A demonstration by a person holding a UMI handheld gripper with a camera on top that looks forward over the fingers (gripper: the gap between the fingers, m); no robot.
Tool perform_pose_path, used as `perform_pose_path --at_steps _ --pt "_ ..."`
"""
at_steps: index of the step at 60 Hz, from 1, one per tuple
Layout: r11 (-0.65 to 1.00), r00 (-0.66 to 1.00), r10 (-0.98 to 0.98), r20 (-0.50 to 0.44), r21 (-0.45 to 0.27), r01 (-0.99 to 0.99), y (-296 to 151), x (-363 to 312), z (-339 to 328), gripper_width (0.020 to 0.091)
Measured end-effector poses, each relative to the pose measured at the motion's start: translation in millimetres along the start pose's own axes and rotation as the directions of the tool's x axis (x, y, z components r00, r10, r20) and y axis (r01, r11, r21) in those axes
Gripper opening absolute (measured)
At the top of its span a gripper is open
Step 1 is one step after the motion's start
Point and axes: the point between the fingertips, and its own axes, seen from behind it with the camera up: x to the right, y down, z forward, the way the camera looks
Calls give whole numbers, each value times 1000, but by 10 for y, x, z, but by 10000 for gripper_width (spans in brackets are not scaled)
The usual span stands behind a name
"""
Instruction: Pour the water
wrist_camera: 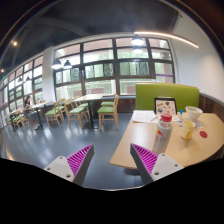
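Observation:
My gripper (112, 165) is open, its two fingers with magenta pads (80, 159) spread wide and nothing between them. It hangs in the air short of a light wooden table (148, 143) that lies ahead and to the right. On that table stand a clear bottle with a red cap (165, 128), a yellow object (187, 128) and a white cup (194, 114). All of them are well beyond the fingertips, right of the right finger.
A green bench back (166, 95) stands behind the table, with a small framed sign (165, 104) on the tabletop. Further tables and green chairs (108, 111) fill the room to the left, before large windows. Dark floor lies straight ahead of the fingers.

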Motion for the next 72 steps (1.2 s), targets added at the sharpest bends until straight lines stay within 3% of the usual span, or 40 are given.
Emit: perform_pose_path --at_steps 13,25,41,53,56,59,72 --pt "1000 999 -15 -36 2 15 -55 236 -159 821" --pt "999 990 3 -144 -36 -8 264 987 -10 819" --pt "998 978 13 -206 -65 -27 528 1659 496 817" --pt "999 966 -38 -257 -19 34 336 1988 1084 810" --pt "998 961 -51 -271 25 60 211 2042 1187 793" --pt "995 955 -78 -286 41 93 137 2115 1296 513" --pt "997 948 -60 -312 24 71 142 2227 1369 430"
